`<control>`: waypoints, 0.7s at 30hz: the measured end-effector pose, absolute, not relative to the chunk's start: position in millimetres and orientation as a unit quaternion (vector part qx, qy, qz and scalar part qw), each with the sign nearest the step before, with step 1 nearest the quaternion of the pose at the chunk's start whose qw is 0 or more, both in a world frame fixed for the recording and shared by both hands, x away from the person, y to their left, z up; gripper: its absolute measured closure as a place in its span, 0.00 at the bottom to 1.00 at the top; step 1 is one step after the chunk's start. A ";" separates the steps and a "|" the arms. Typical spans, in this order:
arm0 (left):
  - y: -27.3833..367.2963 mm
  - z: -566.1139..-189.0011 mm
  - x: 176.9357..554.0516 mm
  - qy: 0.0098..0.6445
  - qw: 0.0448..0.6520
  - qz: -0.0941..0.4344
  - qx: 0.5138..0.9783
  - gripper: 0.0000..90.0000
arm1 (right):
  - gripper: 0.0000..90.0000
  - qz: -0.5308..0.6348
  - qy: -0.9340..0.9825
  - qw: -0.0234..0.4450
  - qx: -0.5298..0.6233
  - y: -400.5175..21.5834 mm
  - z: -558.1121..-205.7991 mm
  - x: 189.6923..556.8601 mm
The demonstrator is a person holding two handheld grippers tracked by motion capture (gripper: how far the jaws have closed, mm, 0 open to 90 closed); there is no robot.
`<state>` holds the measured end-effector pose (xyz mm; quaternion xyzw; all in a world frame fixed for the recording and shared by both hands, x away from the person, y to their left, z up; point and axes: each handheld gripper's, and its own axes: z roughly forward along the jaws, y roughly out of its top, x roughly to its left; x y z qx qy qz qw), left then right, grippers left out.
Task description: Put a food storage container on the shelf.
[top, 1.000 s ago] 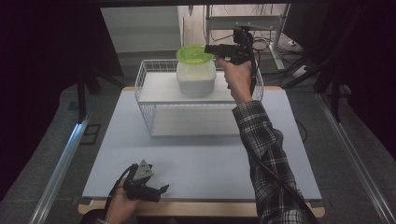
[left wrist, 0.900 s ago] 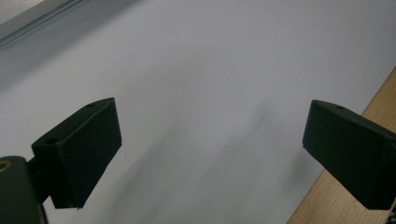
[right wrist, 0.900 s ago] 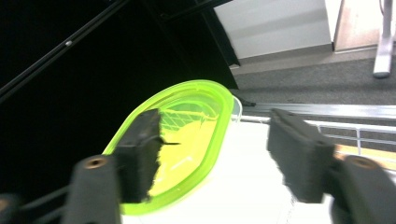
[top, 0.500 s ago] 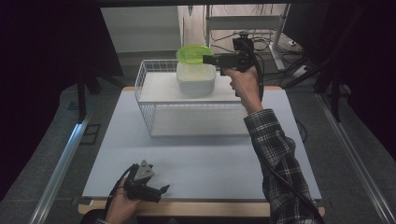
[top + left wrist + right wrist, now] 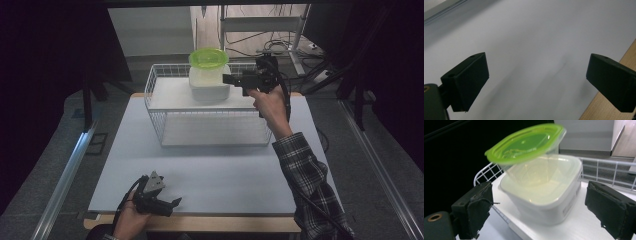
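As right gripper (image 5: 231,79) is nearing the green-lidded tub (image 5: 208,61), jaws spread | left gripper (image 5: 170,205) idling, unclenched | pickup approaching

The right gripper (image 5: 231,79) has apparently drawn slightly back from the containers (image 5: 209,76).

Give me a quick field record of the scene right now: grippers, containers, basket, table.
left gripper: open, empty, low over the near-left edge of the table
right gripper: open, empty, raised at the basket's right side, jaws pointing at the containers
white container: sits on the basket's top shelf, no lid on it
green-lidded container: clear, tilted, resting in the white container
basket: white wire, at the far middle of the table
table: pale board, wooden near edge
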<state>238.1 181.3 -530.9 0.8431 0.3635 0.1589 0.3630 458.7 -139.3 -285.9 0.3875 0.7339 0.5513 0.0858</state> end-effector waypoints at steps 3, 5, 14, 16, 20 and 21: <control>181.5 -530.7 238.1 0.365 0.365 0.158 0.842 0.05 | 0.09 0.548 0.738 0.084 0.384 -142.0 -292.8 452.2; 181.5 -530.5 238.1 0.365 0.367 0.156 0.841 0.05 | 0.08 0.547 0.742 0.083 0.378 -143.9 -298.5 447.9; 181.0 -530.1 238.0 0.368 0.373 0.152 0.838 0.05 | 0.07 0.535 0.756 0.093 0.364 -151.3 -317.0 430.6; 180.9 -530.1 237.9 0.368 0.374 0.152 0.838 0.05 | 0.06 0.534 0.759 0.098 0.359 -152.2 -319.9 426.6; 181.0 -529.6 237.7 0.368 0.376 0.151 0.837 0.05 | 0.06 0.529 0.766 0.101 0.351 -153.0 -325.0 419.7; 181.1 -529.5 237.6 0.368 0.378 0.150 0.836 0.05 | 0.06 0.528 0.767 0.102 0.349 -153.1 -326.5 417.9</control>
